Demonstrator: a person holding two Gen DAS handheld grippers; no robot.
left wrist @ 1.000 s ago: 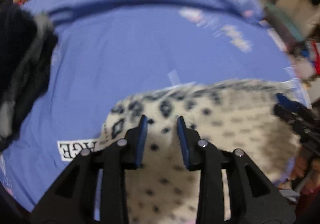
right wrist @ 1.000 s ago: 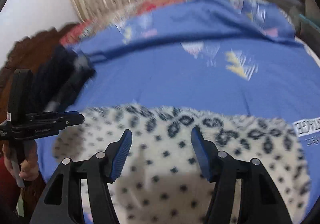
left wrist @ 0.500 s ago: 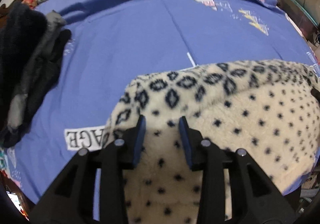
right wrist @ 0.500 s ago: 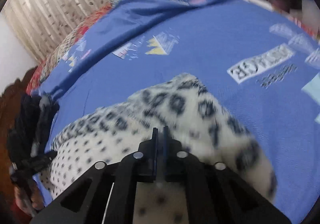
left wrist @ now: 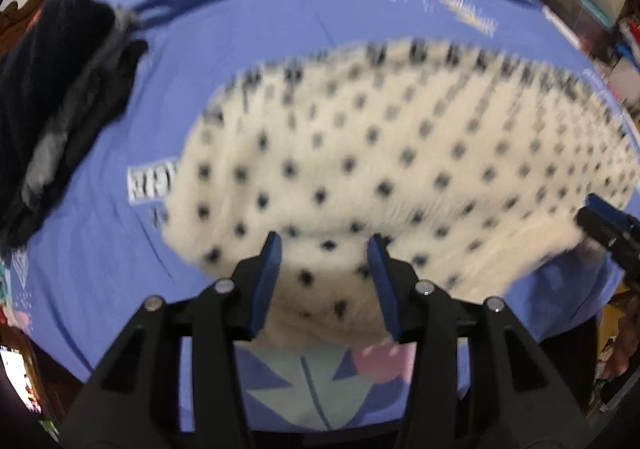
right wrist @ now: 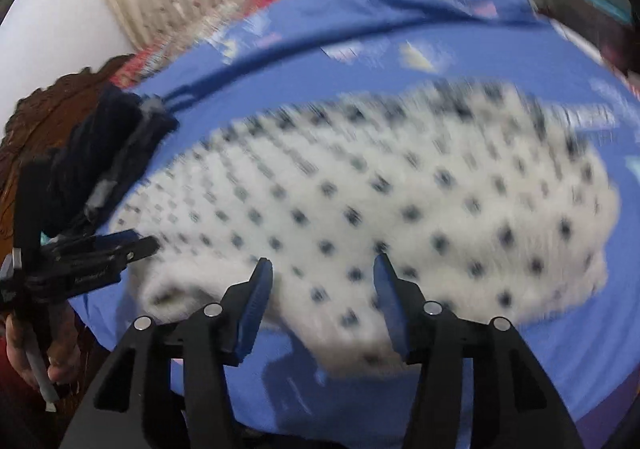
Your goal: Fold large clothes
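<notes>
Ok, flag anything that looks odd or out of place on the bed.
Nothing is spilled or damaged. The spotted fleece lies folded on the blue sheet, its near edge a bit uneven. A heap of dark clothes sits crumpled at the left edge. Both frames are blurred, so fine detail is unclear.

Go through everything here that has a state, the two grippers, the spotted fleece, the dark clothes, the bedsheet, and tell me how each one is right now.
Left gripper: open, holding nothing, over the fleece's near edge.
Right gripper: open, holding nothing, over the fleece's near edge.
Spotted fleece garment: lying folded on the bed, released.
Dark clothes: heaped in a pile beside the fleece, not touching it.
Blue bedsheet: spread over the bed, a long crease near its far side.
</notes>
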